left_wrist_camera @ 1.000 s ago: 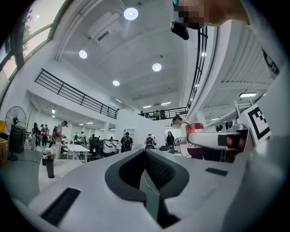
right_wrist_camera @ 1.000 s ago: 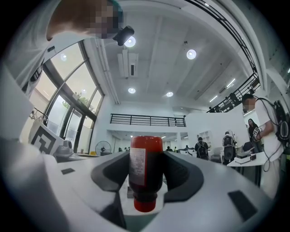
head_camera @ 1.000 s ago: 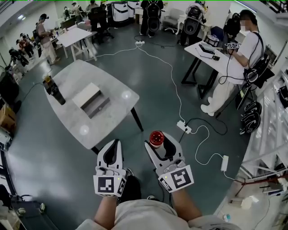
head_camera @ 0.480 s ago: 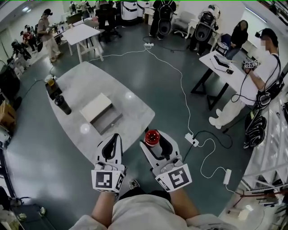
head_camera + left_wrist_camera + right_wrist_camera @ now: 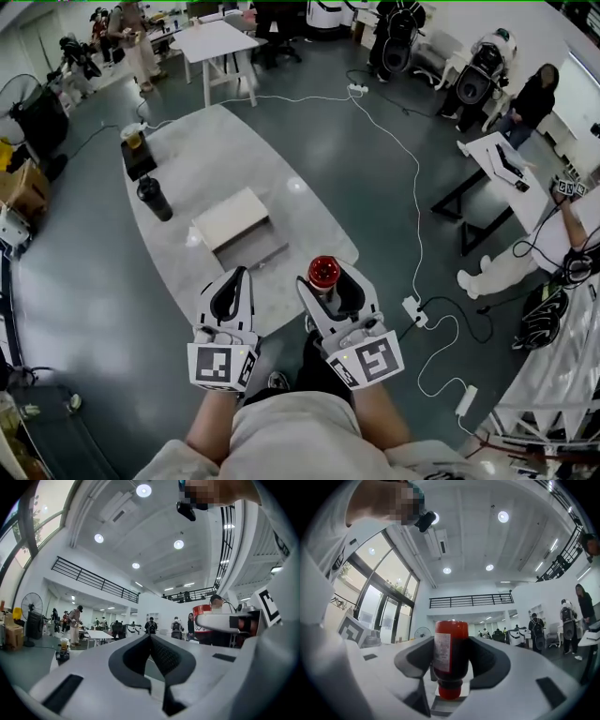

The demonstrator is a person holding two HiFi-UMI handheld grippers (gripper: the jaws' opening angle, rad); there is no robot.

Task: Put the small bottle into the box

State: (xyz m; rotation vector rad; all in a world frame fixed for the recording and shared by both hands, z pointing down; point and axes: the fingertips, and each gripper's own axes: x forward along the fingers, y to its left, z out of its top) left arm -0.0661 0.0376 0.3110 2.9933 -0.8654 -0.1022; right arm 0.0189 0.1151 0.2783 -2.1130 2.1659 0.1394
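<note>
Red at both ends and dark in between, the small bottle [image 5: 450, 660] sat clenched between the jaws of the right gripper [image 5: 450, 653]. Its cap end was turned toward the gripper's body, and its white label faced the left jaw. The left gripper [image 5: 150, 637] had its jaws pressed together tip to tip, grasping only each other.

From the head view, both grippers were held out in front of the person, side by side and close together. Their forearms ran forward from the body and the marker cubes faced up. The left gripper [image 5: 232, 286] and the right gripper [image 5: 330, 281] both pointed away from the person, toward the near edge of the grey desk [image 5: 216, 150]. The bottle's round red end [image 5: 324, 273] showed from above between the right jaws.

The box [image 5: 232, 217] lay on the desk just beyond the left gripper's tips, pale on top, with the bottle outside it. Farther along the desk stood a dark flask [image 5: 155, 199].
</note>
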